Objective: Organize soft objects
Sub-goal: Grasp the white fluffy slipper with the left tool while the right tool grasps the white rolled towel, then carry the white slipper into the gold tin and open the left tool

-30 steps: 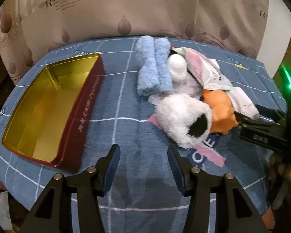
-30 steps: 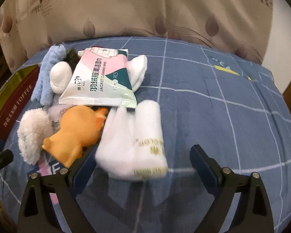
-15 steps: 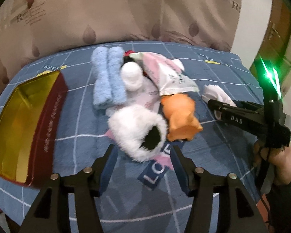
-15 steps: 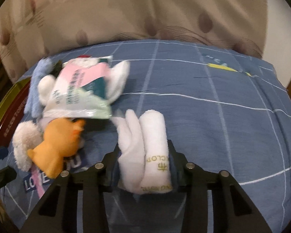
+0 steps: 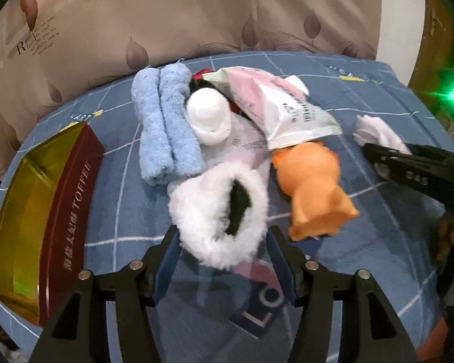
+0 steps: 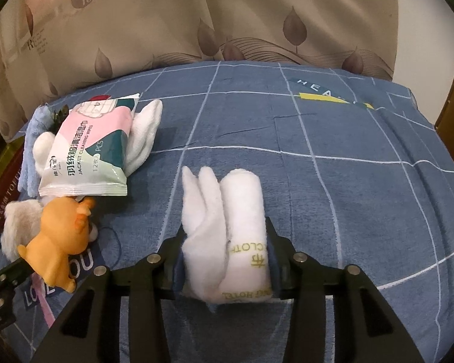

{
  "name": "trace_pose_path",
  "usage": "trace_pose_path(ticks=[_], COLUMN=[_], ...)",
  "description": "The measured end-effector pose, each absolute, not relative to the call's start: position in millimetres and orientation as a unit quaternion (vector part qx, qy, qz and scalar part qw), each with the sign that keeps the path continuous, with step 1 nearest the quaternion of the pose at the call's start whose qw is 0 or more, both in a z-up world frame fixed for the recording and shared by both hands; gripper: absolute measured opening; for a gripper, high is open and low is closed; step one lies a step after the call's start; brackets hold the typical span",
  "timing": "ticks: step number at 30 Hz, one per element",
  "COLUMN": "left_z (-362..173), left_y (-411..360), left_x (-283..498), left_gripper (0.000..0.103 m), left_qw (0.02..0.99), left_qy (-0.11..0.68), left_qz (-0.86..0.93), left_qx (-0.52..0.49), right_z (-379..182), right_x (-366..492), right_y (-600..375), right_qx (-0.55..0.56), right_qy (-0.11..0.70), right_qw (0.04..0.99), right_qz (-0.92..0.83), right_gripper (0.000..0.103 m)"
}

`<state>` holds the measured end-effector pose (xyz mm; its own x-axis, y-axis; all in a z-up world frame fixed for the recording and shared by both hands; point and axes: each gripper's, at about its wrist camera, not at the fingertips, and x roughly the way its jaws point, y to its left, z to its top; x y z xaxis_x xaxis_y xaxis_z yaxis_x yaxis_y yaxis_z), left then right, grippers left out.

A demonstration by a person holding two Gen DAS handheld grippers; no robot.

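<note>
The right gripper [image 6: 224, 254] is closed on a rolled white towel [image 6: 227, 227], and both fingers press against its sides near the end that carries yellow letters. The towel lies on the blue checked cloth [image 6: 348, 151], a little apart from the other soft things. In the left wrist view the left gripper [image 5: 222, 260] has its fingers spread, and a fluffy white slipper [image 5: 218, 211] sits between the two tips; the fingers are very near its fur, but I cannot tell if they touch it. The dark opening of the slipper faces the camera. Just to the right of the slipper lies an orange plush toy [image 5: 314, 193], and its top end goes under a packet of cleaning wipes [image 5: 284, 112]. Behind the slipper there is a rolled light blue towel [image 5: 166, 127], and beside it a white sock ball [image 5: 210, 115] that touches the packet. At the left edge of the cloth stands an open toffee tin [image 5: 72, 211], red outside and gold inside, well apart from the slipper. In the right wrist view another white cloth [image 6: 145, 136] is seen partly under the packet. A beige curtain [image 5: 166, 15] with leaf prints hangs behind the table.
</note>
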<state>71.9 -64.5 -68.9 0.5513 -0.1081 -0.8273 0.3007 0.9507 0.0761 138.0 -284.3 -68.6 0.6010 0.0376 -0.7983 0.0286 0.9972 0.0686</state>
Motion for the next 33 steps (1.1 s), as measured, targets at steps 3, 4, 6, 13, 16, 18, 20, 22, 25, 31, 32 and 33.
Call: trace_pose_path(ticks=[3,4,6,13,16,18,20,22,25,31,32,33], left_z=[-67,-66,-63,-58,-52,-47,-42,-35,-25,-13,-12,-11], left_y=[-54,-50,-45,-43,-45,-44,-40,-35,-23,11,17,26], left_x=[74,74,73,65,59,56,54,53,55,65,67,69], left_gripper=[0.059,0.059,0.052,0.026,0.025,0.025,0.025,0.025,0.025,0.025,0.025,0.025], left_qw=[0.879,0.880,0.882,0.880,0.880,0.881,0.879,0.878,0.882,0.891,0.892,0.893], left_qy=[0.452,0.452,0.449,0.445,0.441,0.436,0.436,0.437,0.432,0.429,0.430,0.430], left_qz=[-0.124,-0.129,-0.134,-0.152,-0.163,-0.171,-0.182,-0.190,-0.182,-0.146,-0.141,-0.133], left_qx=[0.082,0.072,0.059,0.060,0.069,0.071,0.061,0.047,0.040,0.029,0.025,0.019], right_z=[-69,-69,-69,-69,-69,-69,-69,-69,-69,-69,-69,-69], right_x=[138,138,138,137,137,136,136,136,136,136,136,136], right_y=[-283,-282,-281,-279,-279,-279,-279,-279,-279,-279,-279,-279], right_qx=[0.034,0.032,0.029,0.026,0.025,0.024,0.025,0.024,0.024,0.024,0.024,0.024], right_qy=[0.447,0.448,0.448,0.448,0.449,0.449,0.449,0.449,0.449,0.449,0.449,0.449], right_qw=[0.894,0.894,0.893,0.893,0.893,0.893,0.893,0.893,0.893,0.893,0.893,0.893], right_qz=[0.004,0.005,0.006,0.005,0.004,0.004,0.005,0.004,0.004,0.004,0.004,0.004], right_gripper=[0.044,0.045,0.046,0.046,0.046,0.046,0.046,0.046,0.046,0.047,0.047,0.047])
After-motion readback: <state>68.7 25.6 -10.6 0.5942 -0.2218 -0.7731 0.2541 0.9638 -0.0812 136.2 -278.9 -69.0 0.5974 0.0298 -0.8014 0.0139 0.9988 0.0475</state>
